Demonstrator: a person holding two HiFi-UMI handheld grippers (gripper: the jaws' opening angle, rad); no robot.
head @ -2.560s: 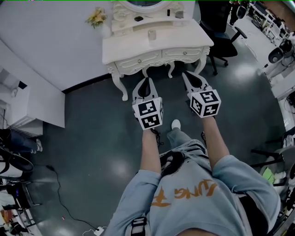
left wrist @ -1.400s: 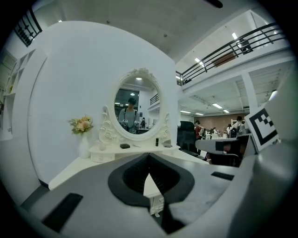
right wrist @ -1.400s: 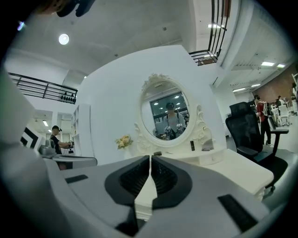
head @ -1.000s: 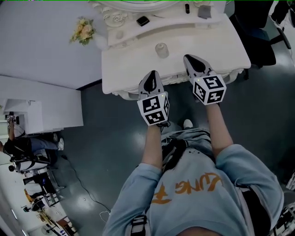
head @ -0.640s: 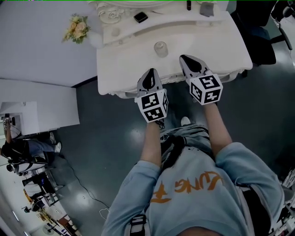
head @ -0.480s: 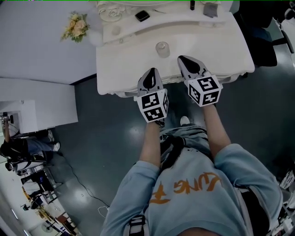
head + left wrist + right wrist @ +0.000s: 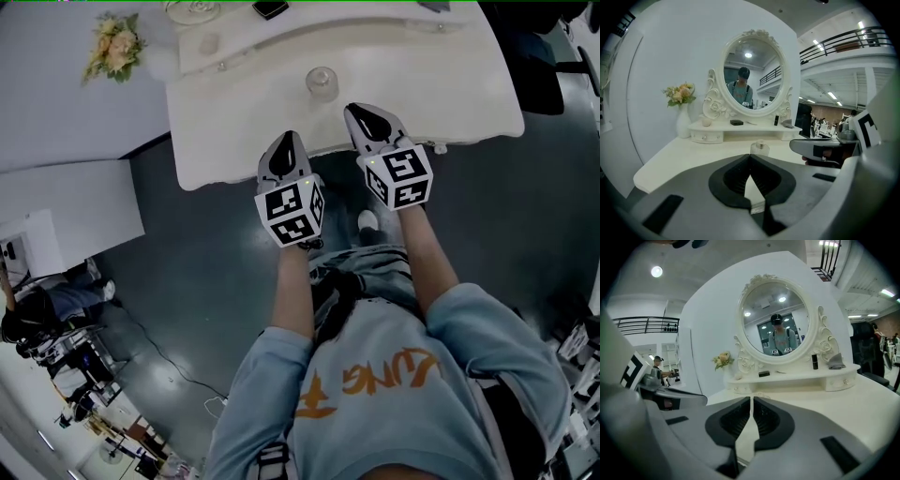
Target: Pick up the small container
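While stretched forward abreast | left tool [image 7: 287,137] closed | right tool [image 7: 353,109] closed

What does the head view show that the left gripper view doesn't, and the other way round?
Only the head view: the person's light blue sweatshirt, the dark floor and the left gripper seen from above with its marker cube.

Only the left gripper view: the oval mirror with a person reflected in it, and the left gripper's jaws seen up close, closed together.

Both: the white dressing table, the small container standing on it ahead of the grippers, the flowers and the right gripper.
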